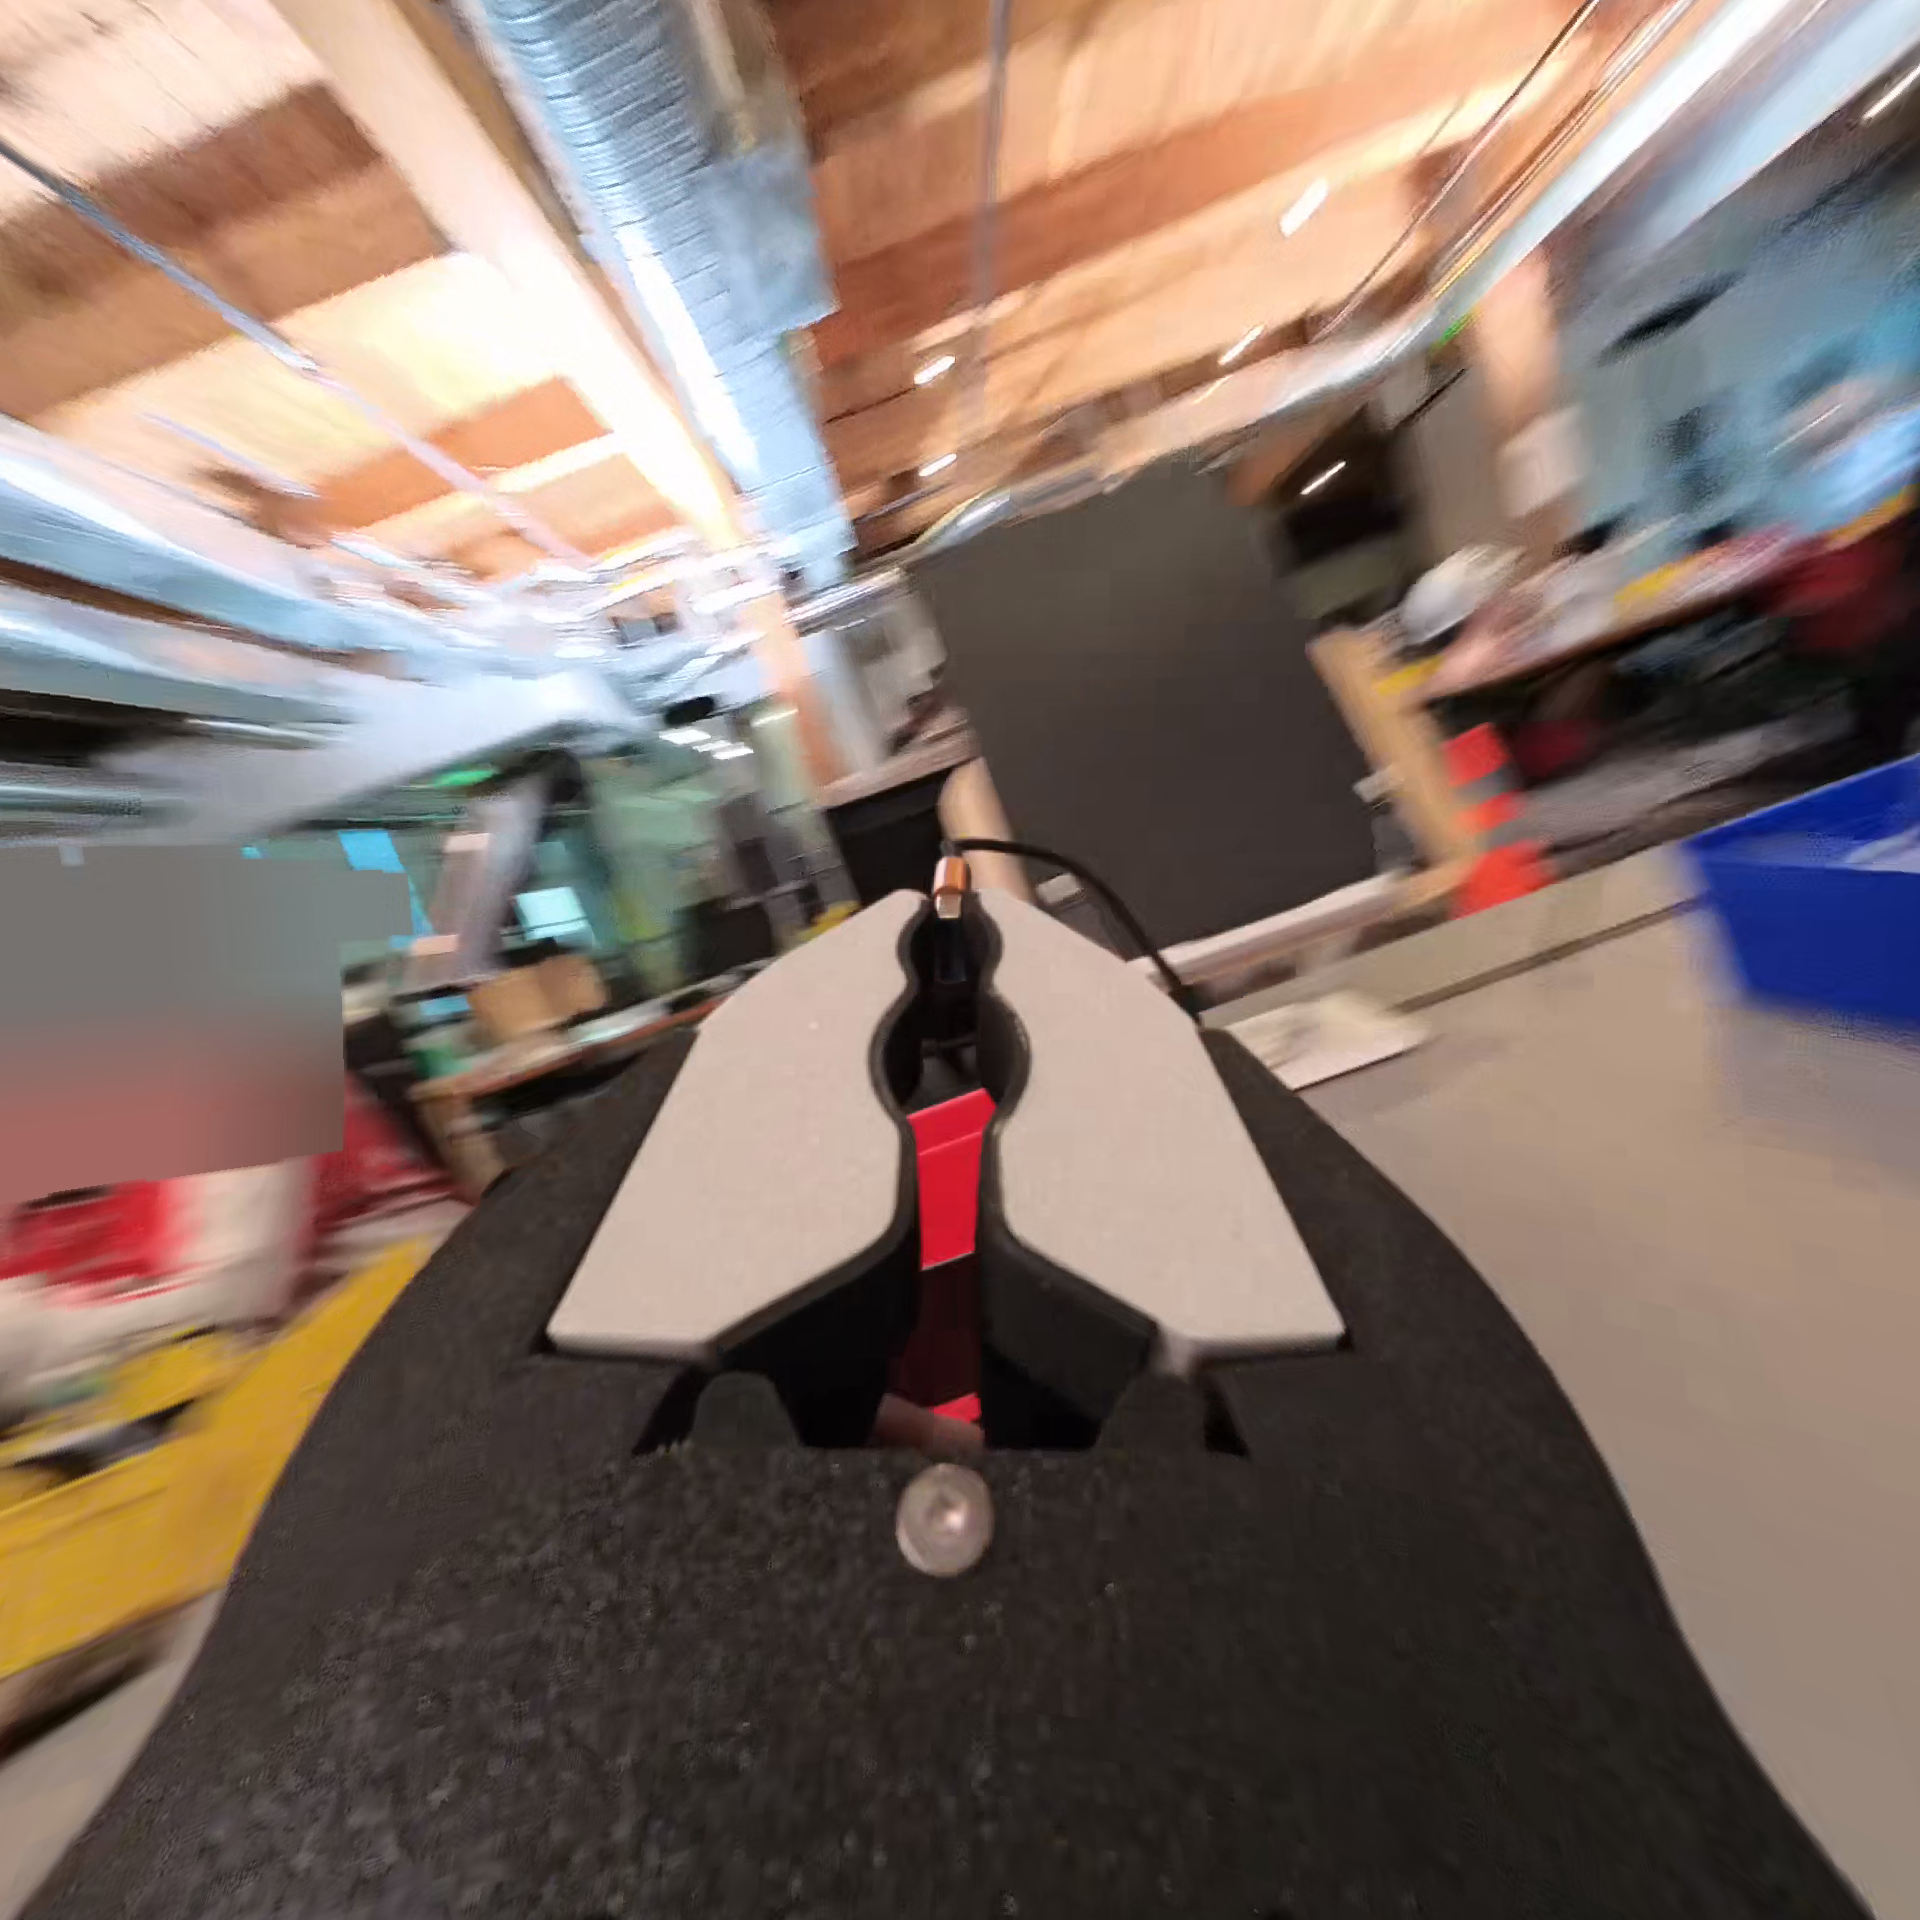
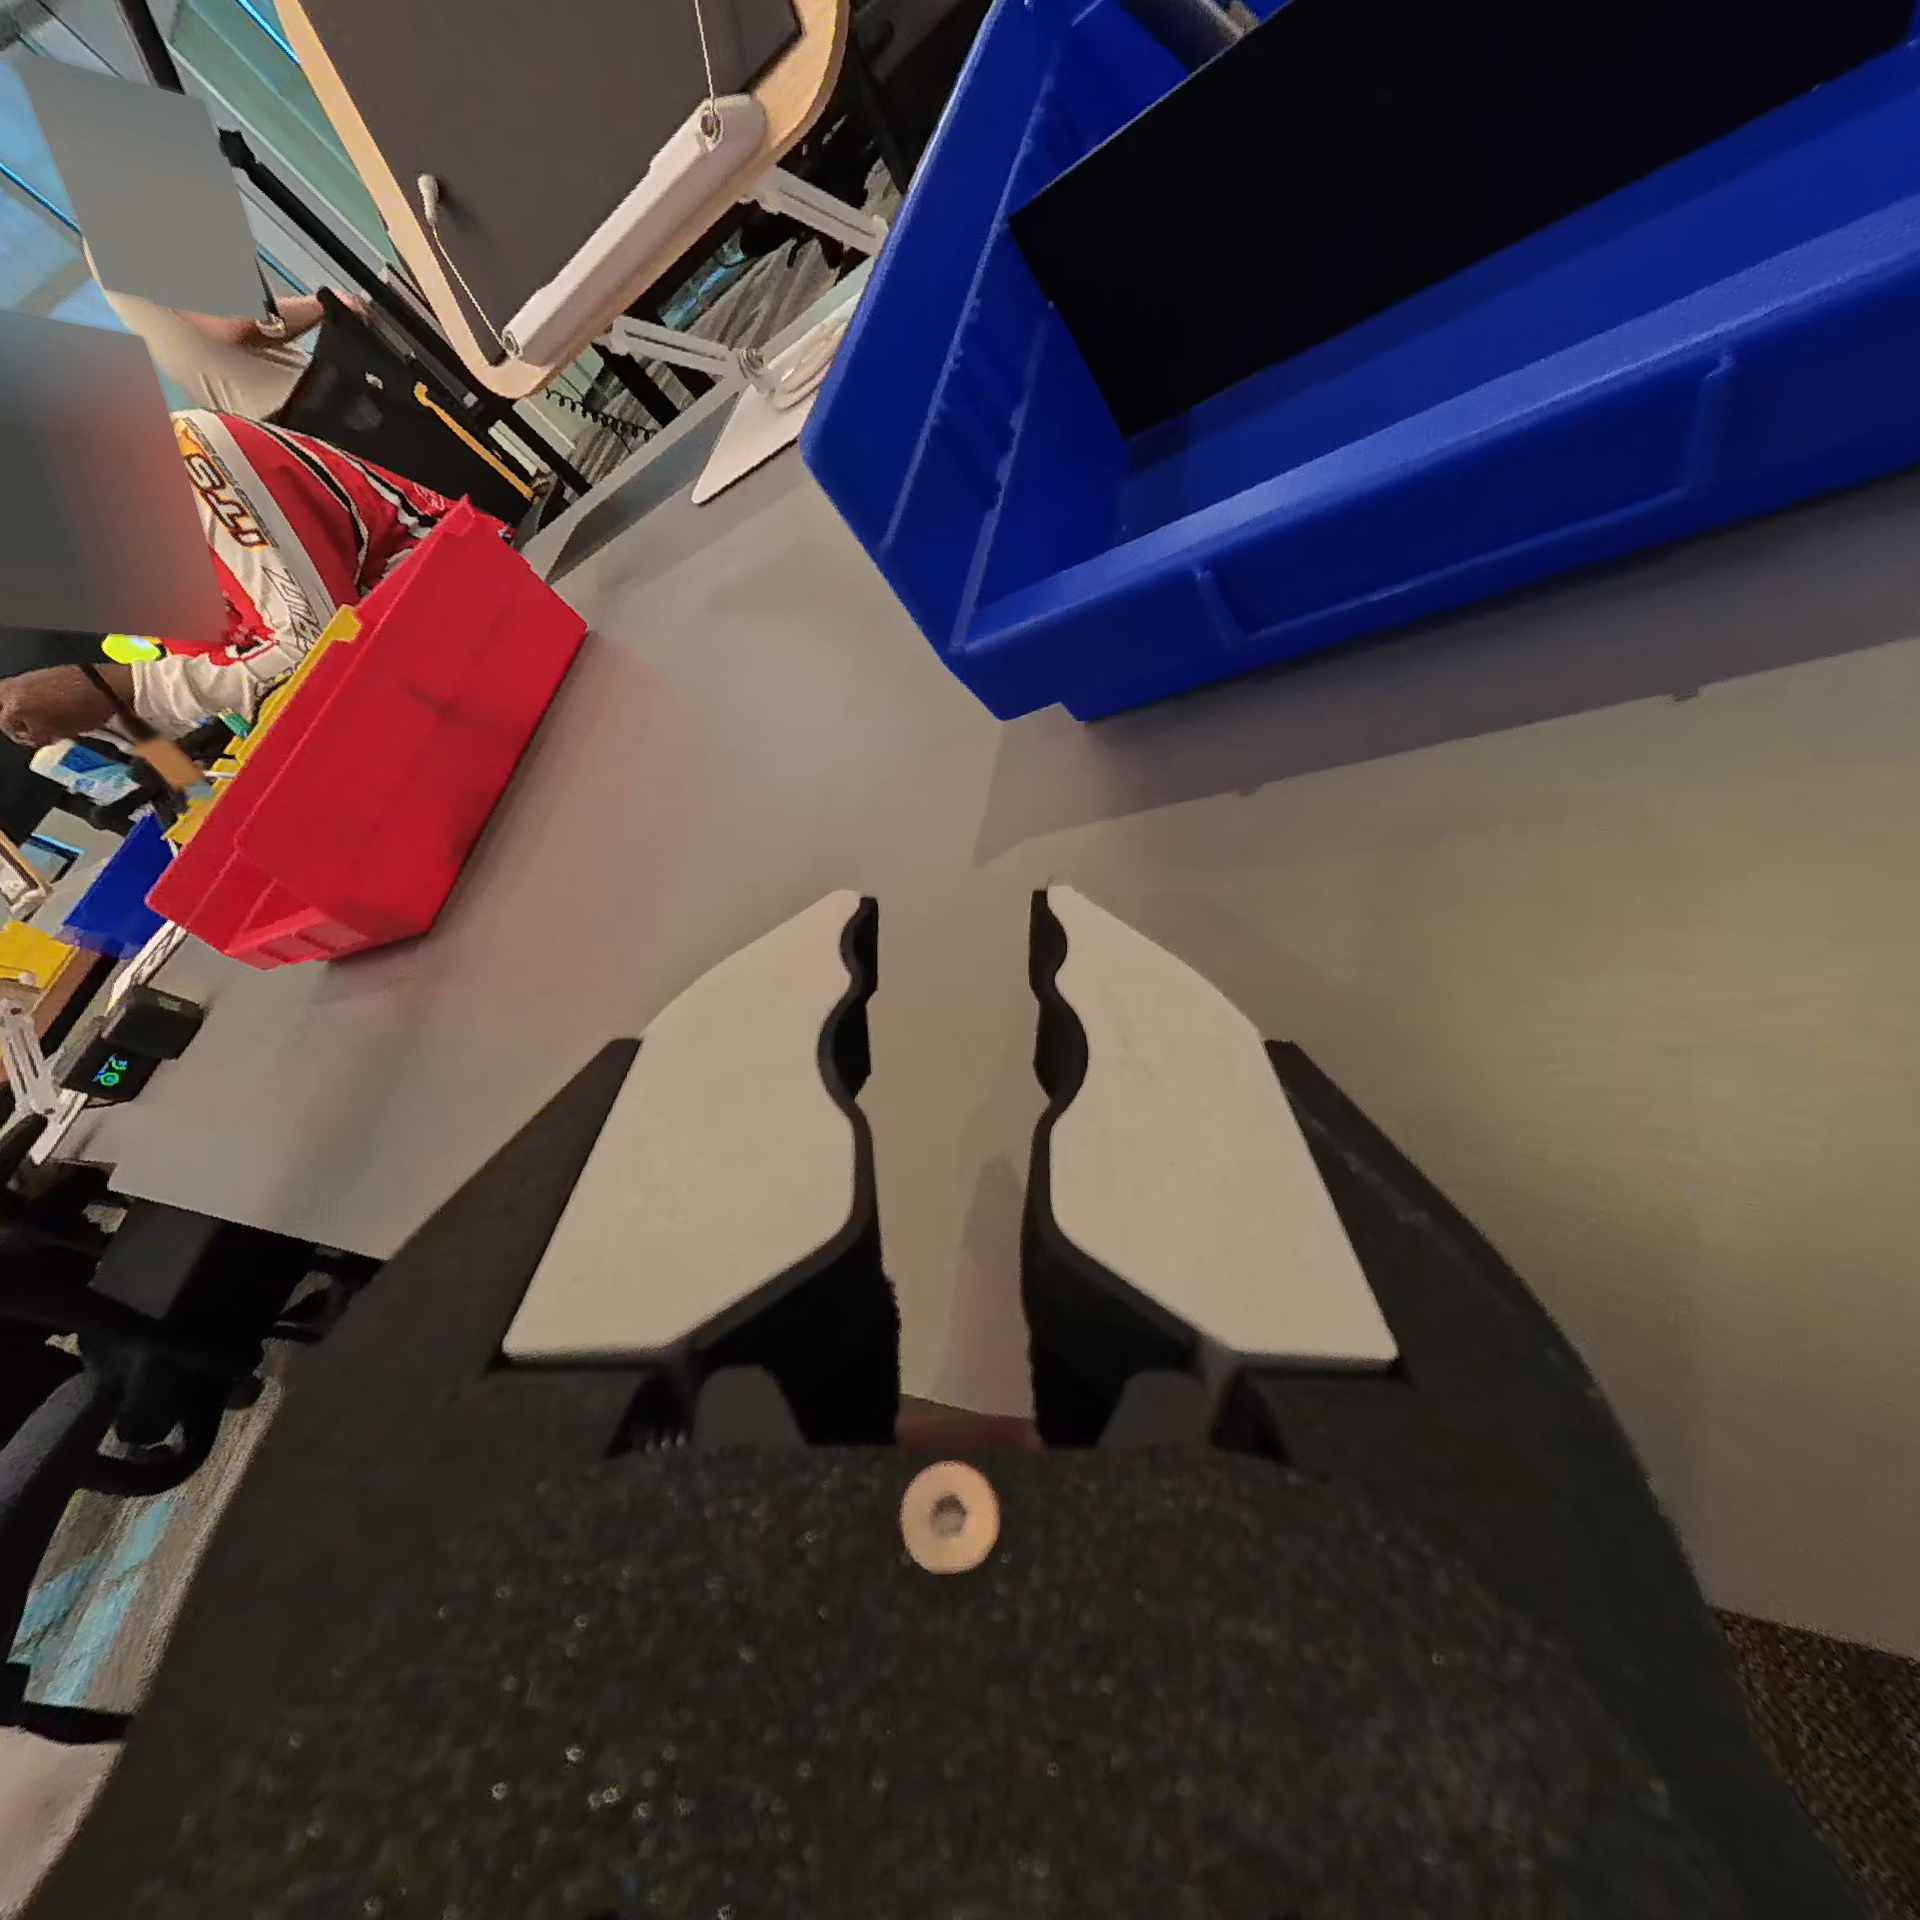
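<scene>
Grey-padded left claw (image 1: 948,914) is clamped on a black cable (image 1: 1101,904) right at its copper-coloured plug (image 1: 951,883), with a red block (image 1: 948,1174) wedged further back between the fingers, all held up off the grey bench (image 1: 1558,1195); cable looks light, limp, thin and slick, so I judge the stiff plug body the best place to hold. Right claw (image 2: 954,914) is apart and empty, hovering over bare bench, blue bin (image 2: 1299,540) just ahead, red bin (image 2: 384,748) off to its left.
</scene>
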`<act>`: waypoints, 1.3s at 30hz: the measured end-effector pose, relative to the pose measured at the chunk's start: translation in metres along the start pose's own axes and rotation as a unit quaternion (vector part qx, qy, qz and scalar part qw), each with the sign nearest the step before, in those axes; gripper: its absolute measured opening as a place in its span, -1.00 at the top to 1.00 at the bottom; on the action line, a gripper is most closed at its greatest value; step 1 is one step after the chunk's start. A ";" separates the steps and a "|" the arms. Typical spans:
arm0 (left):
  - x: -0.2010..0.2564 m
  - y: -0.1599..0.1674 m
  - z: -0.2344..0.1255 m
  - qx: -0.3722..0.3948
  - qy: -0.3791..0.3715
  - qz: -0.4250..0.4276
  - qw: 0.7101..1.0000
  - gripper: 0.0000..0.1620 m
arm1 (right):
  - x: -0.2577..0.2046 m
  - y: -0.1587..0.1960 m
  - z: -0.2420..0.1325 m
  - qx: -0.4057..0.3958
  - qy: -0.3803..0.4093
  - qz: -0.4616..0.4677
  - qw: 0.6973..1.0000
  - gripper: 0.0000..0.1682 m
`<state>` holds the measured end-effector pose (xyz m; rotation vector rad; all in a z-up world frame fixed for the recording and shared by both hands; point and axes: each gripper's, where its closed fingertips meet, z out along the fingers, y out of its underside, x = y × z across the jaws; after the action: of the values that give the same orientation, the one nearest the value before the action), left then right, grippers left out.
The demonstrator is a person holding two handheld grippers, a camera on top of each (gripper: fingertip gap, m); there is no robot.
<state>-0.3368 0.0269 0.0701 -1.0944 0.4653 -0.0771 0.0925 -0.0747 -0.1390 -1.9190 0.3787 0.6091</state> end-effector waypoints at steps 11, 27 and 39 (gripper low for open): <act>0.173 0.122 -0.007 -0.248 0.220 -0.104 0.938 0.95 | -0.011 0.003 0.005 -0.010 -0.014 -0.015 1.000 0.68; 0.178 0.155 -0.073 -0.390 0.294 -0.164 0.857 0.53 | -0.006 0.006 0.003 -0.021 0.001 -0.033 0.999 0.68; -0.022 0.151 0.053 -0.338 0.403 0.032 0.850 0.65 | -0.024 0.013 0.022 -0.044 -0.046 -0.020 0.998 0.68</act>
<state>-0.3602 0.1479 -0.0341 -1.7278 1.3622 -0.3417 0.0607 -0.0608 -0.1423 -1.9702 0.2585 0.6946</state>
